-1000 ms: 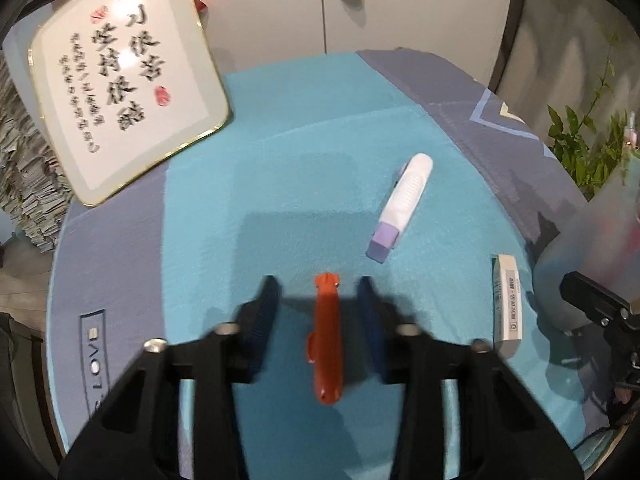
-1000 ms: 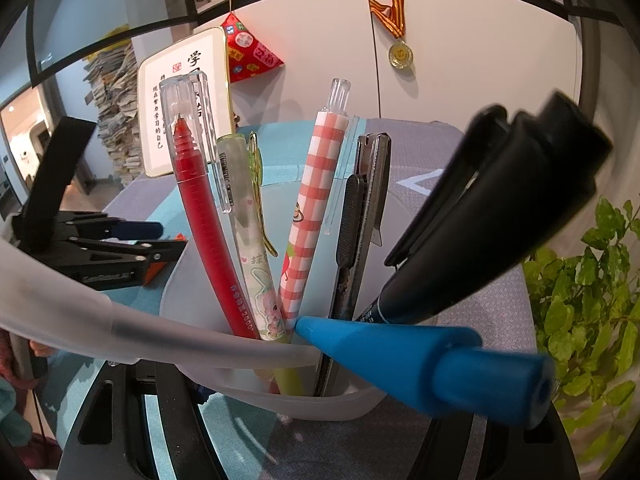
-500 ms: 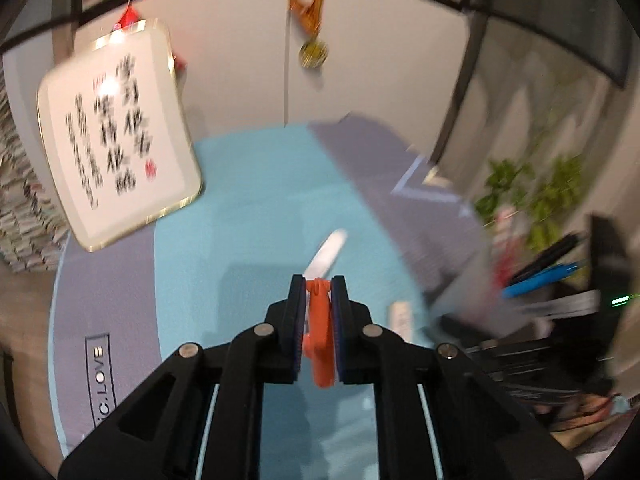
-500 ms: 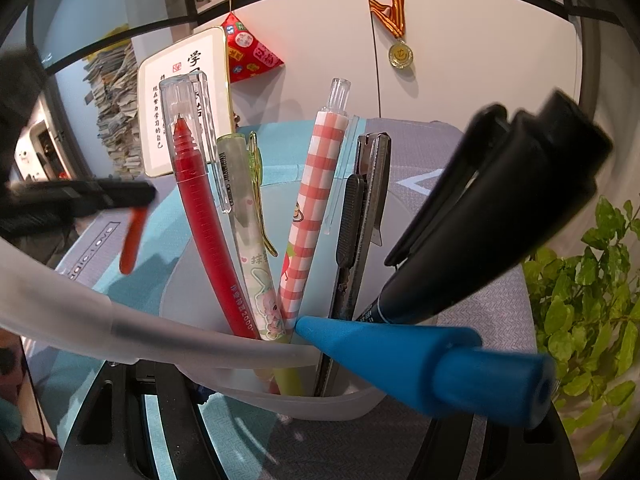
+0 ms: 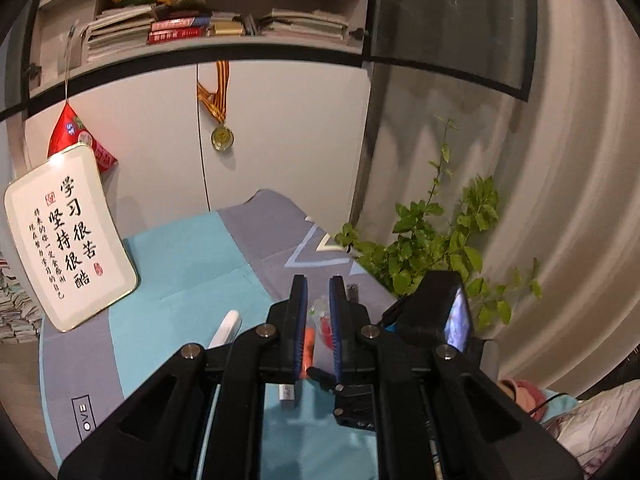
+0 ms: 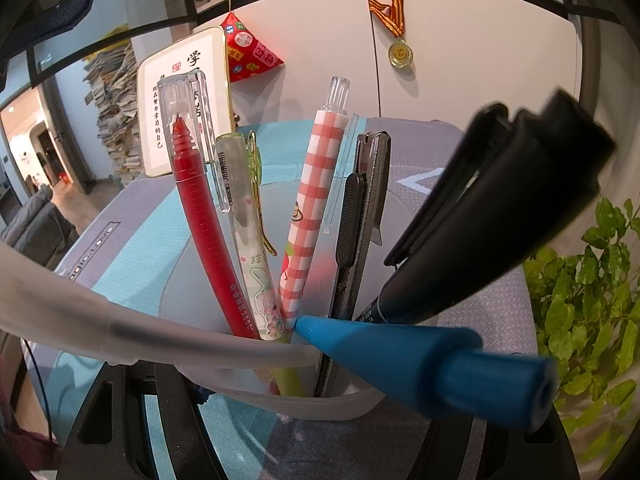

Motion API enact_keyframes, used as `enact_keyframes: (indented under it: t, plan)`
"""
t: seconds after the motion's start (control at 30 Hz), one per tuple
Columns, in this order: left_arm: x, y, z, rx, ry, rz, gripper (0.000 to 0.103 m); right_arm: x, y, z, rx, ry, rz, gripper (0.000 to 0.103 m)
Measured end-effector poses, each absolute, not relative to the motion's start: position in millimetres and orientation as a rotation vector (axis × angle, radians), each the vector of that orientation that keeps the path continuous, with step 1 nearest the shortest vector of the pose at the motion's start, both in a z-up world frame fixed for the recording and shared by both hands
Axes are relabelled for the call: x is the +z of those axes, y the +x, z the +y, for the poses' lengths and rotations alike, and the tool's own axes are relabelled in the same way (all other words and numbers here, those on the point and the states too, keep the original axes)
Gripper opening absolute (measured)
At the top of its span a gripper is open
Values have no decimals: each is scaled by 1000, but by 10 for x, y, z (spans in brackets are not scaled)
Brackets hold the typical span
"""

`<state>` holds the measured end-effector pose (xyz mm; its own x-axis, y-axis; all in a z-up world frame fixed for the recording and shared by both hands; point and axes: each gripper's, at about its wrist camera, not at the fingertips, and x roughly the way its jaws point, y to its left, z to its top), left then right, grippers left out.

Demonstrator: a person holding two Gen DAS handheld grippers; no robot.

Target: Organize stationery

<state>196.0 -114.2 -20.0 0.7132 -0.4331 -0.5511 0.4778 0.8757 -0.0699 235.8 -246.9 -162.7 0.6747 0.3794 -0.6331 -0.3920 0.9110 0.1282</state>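
Observation:
My left gripper (image 5: 318,285) is shut on a small orange pen-like thing (image 5: 309,342), held up off the blue mat (image 5: 188,280). Past its fingertips I see the tops of the pens in the cup. A frosted pen cup (image 6: 208,346) sits between the fingers of my right gripper (image 6: 304,412), which is shut on it. The cup holds a red pen (image 6: 200,232), a pale green pen (image 6: 248,240), a red-checked pen (image 6: 316,200), a grey utility knife (image 6: 360,220), a black marker (image 6: 500,208) and a blue pen (image 6: 420,360). A dark blurred part of the left gripper (image 6: 44,4) shows at the upper left.
A white correction pen (image 5: 226,328) and a white eraser (image 5: 287,394) lie on the mat below my left gripper. A framed calligraphy board (image 5: 68,240) leans at the back left. A green plant (image 5: 432,248) stands to the right, and a cupboard with a medal (image 5: 222,136) is behind.
My left gripper shut on the orange thing, lifted it off the mat and swung up and right toward the cup. The right gripper and the cup have not moved.

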Motion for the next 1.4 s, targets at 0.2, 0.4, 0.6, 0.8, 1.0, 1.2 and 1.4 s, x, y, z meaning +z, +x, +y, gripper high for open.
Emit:
enact_keyframes:
  t: [0.2, 0.4, 0.6, 0.8, 1.0, 1.2, 1.4]
  plan:
    - [-823, 2214, -1051, -427, 122, 778, 12, -1625, 2335, -2471, 427, -19, 695, 73]
    - [-1109, 2306, -944, -407, 118, 862, 11, -1656, 2326, -2472, 434, -20, 714, 73]
    - [-1035, 2286, -844, -413, 87, 838, 11, -1656, 2294, -2466, 416, -53, 739, 73]
    - [-1086, 2316, -895, -434, 76, 853, 11, -1418, 2149, -2500, 388, -50, 658, 73]
    - [-1212, 2305, -1179, -521, 146, 875, 13, -1372, 2125, -2505, 328, -73, 626, 69]
    - [-1395, 2411, -1494, -586, 237, 882, 22, -1348, 2101, -2851, 223, -52, 613, 69]
    - [-1528, 2622, -1582, -551, 267, 902, 28, -1420, 2116, -2985, 208, -7, 606, 70]
